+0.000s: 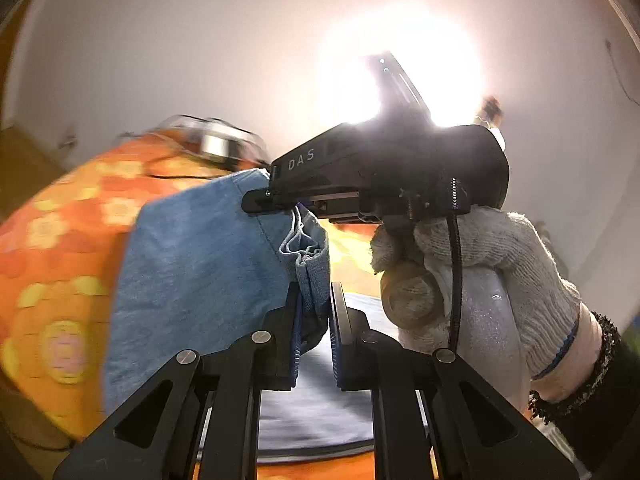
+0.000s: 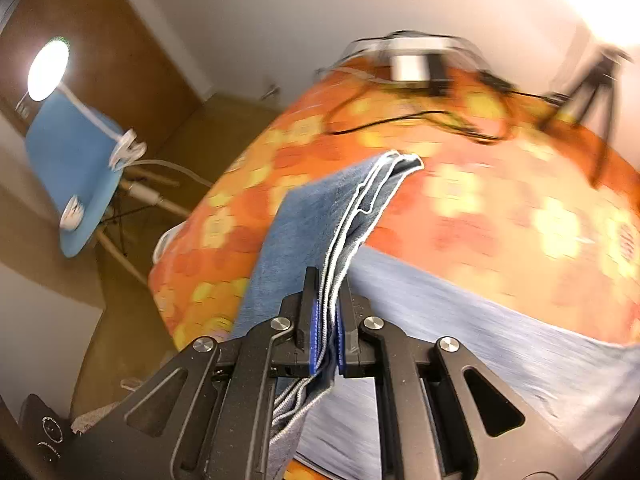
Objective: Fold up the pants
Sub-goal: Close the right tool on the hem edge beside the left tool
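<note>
Blue denim pants (image 1: 192, 280) are lifted above a table covered with an orange flowered cloth (image 1: 56, 240). My left gripper (image 1: 314, 300) is shut on a bunched edge of the pants. My right gripper (image 2: 326, 300) is shut on a stacked hem edge of the pants (image 2: 304, 216), which hang up from the table (image 2: 500, 220). The right gripper's black body (image 1: 384, 172) shows in the left wrist view, held by a white gloved hand (image 1: 500, 264), right beside the left gripper. A lower layer of the pants (image 2: 460, 332) lies flat on the cloth.
A blue chair (image 2: 68, 168) with white cables stands left of the table. Black cables (image 2: 420, 120) and a clear box (image 2: 412, 60) lie at the table's far end. A tripod (image 2: 596, 80) stands at the far right. A bright lamp (image 1: 400, 68) glares overhead.
</note>
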Available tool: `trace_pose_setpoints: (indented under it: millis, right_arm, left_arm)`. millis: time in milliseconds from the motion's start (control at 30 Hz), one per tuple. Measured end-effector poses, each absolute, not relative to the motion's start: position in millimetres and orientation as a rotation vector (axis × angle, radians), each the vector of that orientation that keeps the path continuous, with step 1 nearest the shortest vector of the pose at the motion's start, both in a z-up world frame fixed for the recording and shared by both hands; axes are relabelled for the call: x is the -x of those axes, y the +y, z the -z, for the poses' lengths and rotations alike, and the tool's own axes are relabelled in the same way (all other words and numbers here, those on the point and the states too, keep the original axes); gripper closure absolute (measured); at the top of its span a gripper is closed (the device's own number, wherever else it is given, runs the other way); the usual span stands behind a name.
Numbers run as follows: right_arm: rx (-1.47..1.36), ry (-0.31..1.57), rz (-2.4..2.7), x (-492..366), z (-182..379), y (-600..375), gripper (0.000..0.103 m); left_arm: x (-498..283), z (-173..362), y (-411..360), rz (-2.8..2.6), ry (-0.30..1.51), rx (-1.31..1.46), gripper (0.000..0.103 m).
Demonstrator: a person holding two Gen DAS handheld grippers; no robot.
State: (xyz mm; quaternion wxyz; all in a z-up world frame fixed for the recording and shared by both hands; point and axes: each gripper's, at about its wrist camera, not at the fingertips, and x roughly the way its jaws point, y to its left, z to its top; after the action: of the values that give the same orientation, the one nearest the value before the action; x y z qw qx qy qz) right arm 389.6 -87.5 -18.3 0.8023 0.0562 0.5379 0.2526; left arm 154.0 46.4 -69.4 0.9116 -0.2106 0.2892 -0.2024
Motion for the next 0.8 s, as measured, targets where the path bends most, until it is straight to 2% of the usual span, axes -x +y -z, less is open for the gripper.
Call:
trace_pose_setpoints:
  millis: [800]
  right_arm:
    - [-0.264, 1.095, -0.075, -284.8, 1.0, -459.1, 0.096]
  left_arm:
    - [-122.8, 50.4, -246.2, 1.016, 0.691, 0.255, 0.092]
